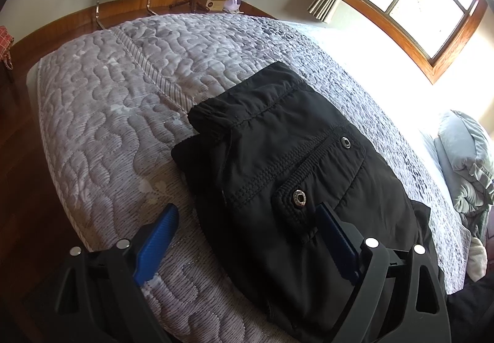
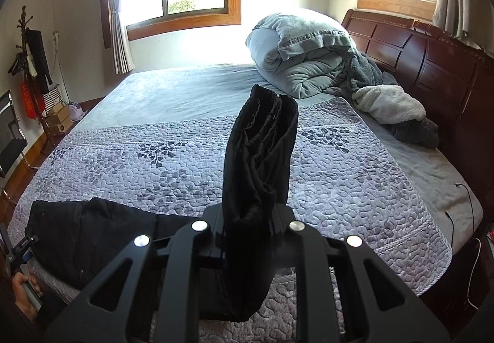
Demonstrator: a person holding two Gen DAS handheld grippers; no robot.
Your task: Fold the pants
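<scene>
Lifting a bunched length of the black pants (image 2: pixel 259 164) off the quilted bedspread (image 2: pixel 355 176), the right gripper (image 2: pixel 250 219) has its jaws pinched together on the fabric, which stands up thick and gathered between them in the right wrist view. Over on the other side, the left gripper (image 1: pixel 247 238) sits with its blue fingers (image 1: pixel 157 244) spread wide apart, one out over the quilt, the other over the garment's snap-buttoned pocket flap (image 1: pixel 296 204); nothing is clamped there, though whether a finger presses the cloth cannot be told. The pants lie near the front edge of the bed, the pocket end already doubled into a compact, layered block under the left gripper. So the fold looks partly done: that end is stacked and tidy, while the stretch in the right gripper is up in the air, not yet laid. What seems left is bringing that raised part over onto the folded block, setting it flat and smoothing the bundle.
</scene>
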